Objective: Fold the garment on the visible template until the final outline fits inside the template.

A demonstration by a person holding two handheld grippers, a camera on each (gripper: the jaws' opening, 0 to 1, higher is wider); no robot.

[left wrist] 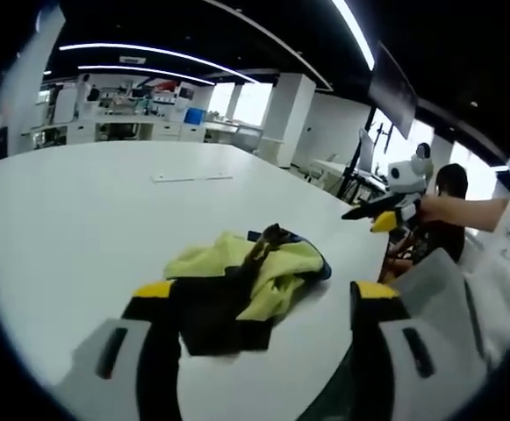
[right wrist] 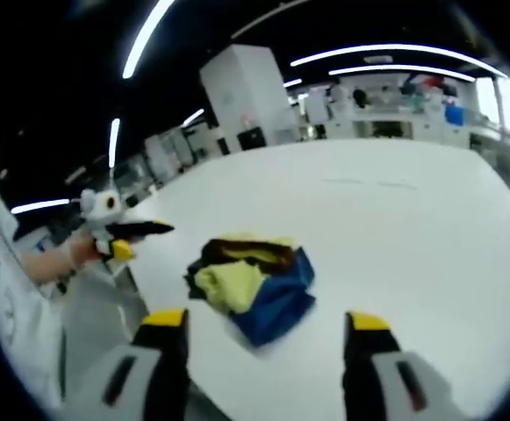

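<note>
garment (left wrist: 241, 285): crumpled heap, yellow-green, dark brown & blue; lies on the white table (left wrist: 79, 219) near its near edge; same heap in the right gripper view (right wrist: 255, 281), blue part nearest that camera
template: faint outline far back on the table (left wrist: 191, 177); prob. the target shape, too small to be sure; garment well apart from it
left gripper (left wrist: 263, 307): jaws apart, nothing between them; hovers just short of the heap, left jaw over its near dark corner; contact can't be told; seen from the other side (right wrist: 145, 230) held in a hand (right wrist: 79, 250) off the table's left edge
right gripper (right wrist: 263, 329): jaws apart, empty; heap just beyond the tips; also in the left gripper view (left wrist: 386, 210), hand (left wrist: 439, 209) behind it, off the right edge
step: judged as the start; garment not yet spread, nothing gripped
next move: prob. each gripper takes an edge of the heap; carry it to the outline, spread flat, then fold; picking one layer only from a bunched pile looks the tricky part
</note>
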